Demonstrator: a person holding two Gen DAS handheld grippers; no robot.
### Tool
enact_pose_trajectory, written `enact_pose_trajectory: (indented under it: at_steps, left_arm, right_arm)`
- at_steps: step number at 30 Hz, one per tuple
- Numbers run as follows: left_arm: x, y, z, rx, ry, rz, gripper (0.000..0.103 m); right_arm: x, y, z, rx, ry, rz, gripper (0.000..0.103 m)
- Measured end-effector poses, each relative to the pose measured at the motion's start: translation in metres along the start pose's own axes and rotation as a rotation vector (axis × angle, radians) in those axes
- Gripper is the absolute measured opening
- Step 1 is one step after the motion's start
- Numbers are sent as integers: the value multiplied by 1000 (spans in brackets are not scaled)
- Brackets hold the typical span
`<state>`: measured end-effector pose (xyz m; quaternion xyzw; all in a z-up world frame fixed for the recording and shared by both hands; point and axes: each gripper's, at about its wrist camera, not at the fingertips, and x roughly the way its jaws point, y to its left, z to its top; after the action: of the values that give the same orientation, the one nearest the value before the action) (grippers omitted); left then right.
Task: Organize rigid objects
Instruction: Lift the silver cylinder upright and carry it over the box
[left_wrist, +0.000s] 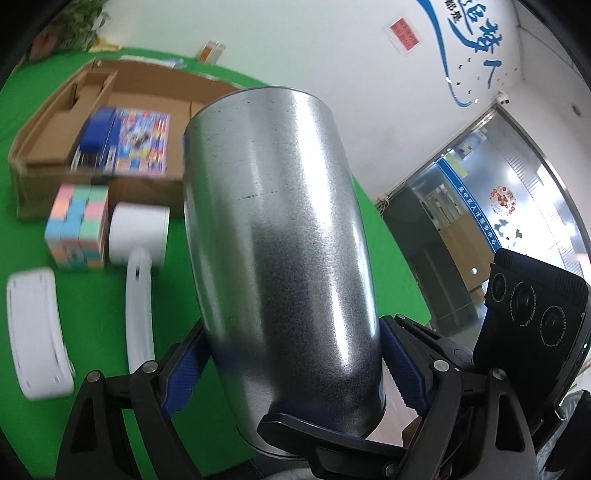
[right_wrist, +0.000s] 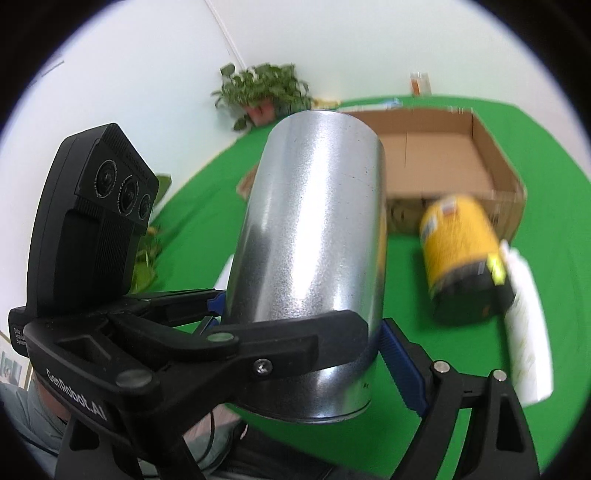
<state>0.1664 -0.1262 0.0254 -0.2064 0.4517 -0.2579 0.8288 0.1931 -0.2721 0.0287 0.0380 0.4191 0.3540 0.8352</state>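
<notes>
A tall silver metal cup (left_wrist: 280, 240) fills the middle of the left wrist view, held up above the green table. My left gripper (left_wrist: 291, 373) is shut on its lower end, blue pads on both sides. The same cup (right_wrist: 310, 251) fills the right wrist view, and my right gripper (right_wrist: 306, 343) is shut on it near its base. The other gripper's black finger crosses in front of the cup in each view. Each gripper's black camera housing shows beside the cup.
An open cardboard box (left_wrist: 48, 147) holds a colourful box and a blue box. A pastel cube (left_wrist: 79, 225), a white cylinder (left_wrist: 138, 232) and curved white parts (left_wrist: 37, 332) lie left. A yellow can (right_wrist: 465, 258) lies before the box (right_wrist: 495, 166). A plant (right_wrist: 262, 92) stands behind.
</notes>
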Motion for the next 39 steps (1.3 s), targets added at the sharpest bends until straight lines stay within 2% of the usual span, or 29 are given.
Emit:
enact_pose_trajectory:
  at_steps: [6,10,18,22,26,32,35,39]
  left_arm:
    - [-20,-10,58,59,-35,-8,86]
    - [-23,-14,96,88,-44,13,86]
    - [11,7,179,61,24,81,86]
    - [45,32,213,9,79,109,85]
    - [77,58,226,-38,128,110,85]
    - [121,89,228,-96,220,104,84]
    - [138,105,228,-131,244,108,84]
    - [151,119,234,-156,252,142,84]
  right_arm:
    - [-2,-2,46,-27,-56,-28,87]
    - [5,-11,73,-41,-65,-24,87]
    - [44,-43,139,-18,38,18,87]
    - [75,-67,161,23,111,48,87]
    - [108,-91,171,56,176,60,87]
    - [143,-110,159,123,293,47,86]
    - [164,-117,158,155,343,21,86]
    - [180,-124,154,214,389,46,86]
